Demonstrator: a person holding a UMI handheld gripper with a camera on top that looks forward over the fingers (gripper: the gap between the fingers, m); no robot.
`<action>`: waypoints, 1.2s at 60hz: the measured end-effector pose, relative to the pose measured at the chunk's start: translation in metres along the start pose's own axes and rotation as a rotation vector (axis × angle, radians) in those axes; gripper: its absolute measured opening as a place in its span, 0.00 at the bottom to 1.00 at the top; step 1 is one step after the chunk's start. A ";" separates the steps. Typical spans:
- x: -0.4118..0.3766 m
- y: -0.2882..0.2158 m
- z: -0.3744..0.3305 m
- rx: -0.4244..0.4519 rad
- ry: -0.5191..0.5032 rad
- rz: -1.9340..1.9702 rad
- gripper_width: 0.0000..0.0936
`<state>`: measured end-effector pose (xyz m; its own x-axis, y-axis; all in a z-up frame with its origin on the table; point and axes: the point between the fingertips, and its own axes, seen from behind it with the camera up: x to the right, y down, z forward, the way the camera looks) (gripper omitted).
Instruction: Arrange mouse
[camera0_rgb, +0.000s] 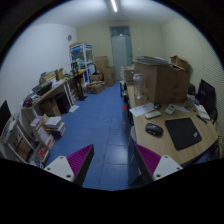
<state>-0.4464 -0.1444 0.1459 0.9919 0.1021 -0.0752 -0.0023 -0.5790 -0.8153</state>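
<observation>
We look across a room with a broad blue floor (95, 125), and we take the light wooden desk (205, 150) as our landmark. On that desk, at its far end, stands a large brown cardboard box (157, 80), the biggest thing it bears. Nearer to us on the desk lies a dark rectangular mouse mat (184, 131), and just beside that mat, toward the floor side of the desk, sits the small black computer mouse (154, 128). Across the floor from the desk runs a low cluttered shelf (40, 105). Our gripper (112, 163) hangs well short of the desk, its 2 pink-padded fingers (75, 162) spread wide apart and holding nothing.
</observation>
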 end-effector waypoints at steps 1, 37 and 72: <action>-0.005 0.001 -0.005 -0.001 0.006 0.000 0.89; 0.224 0.014 0.149 -0.004 0.022 -0.111 0.89; 0.232 -0.009 0.258 -0.003 -0.077 -0.139 0.53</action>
<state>-0.2487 0.0928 -0.0121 0.9700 0.2429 -0.0059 0.1346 -0.5574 -0.8193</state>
